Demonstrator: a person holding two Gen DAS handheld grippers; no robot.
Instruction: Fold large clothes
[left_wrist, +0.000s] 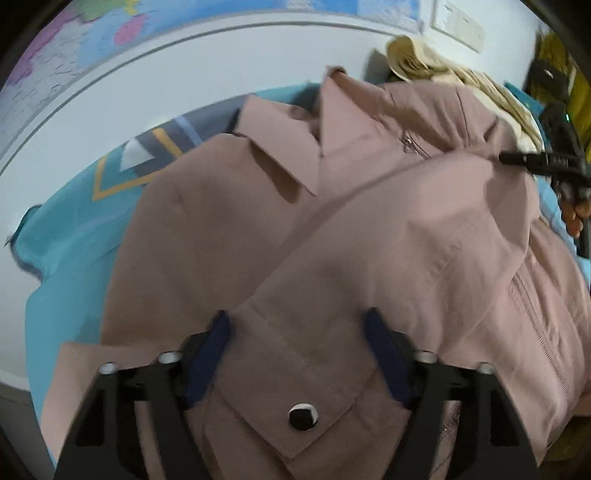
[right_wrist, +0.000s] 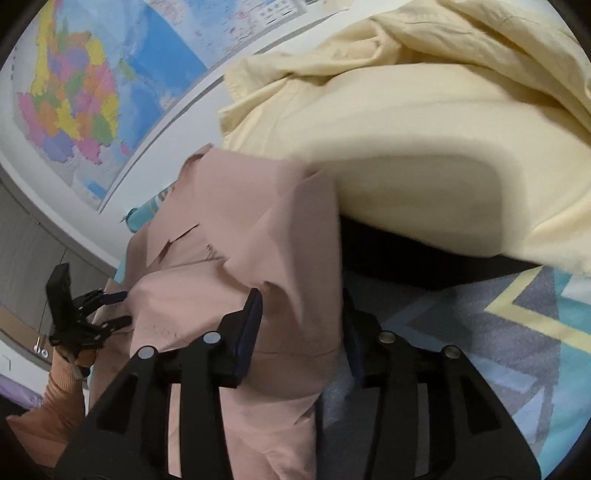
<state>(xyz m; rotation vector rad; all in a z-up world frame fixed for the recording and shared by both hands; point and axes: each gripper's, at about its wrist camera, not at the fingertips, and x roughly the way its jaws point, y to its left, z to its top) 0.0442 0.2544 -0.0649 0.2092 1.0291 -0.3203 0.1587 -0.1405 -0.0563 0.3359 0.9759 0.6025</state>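
Pink jacket (left_wrist: 332, 221) spread collar-up over patterned blue cloth (left_wrist: 74, 258), beside a yellow garment (right_wrist: 424, 147). Left tongs (left_wrist: 295, 354) open, straddling a snap-buttoned cuff (left_wrist: 295, 387), pads clear of the fabric. Right tongs (right_wrist: 301, 321) apart over a jacket fold; contact with the pads possibly present, blurred. Wall map (right_wrist: 92, 92) behind.

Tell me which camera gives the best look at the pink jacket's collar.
The left wrist view. The collar of the pink jacket lies spread open near the middle of the picture, both points visible. In the right wrist view the collar sits off to the side, small and blurred, partly folded over.
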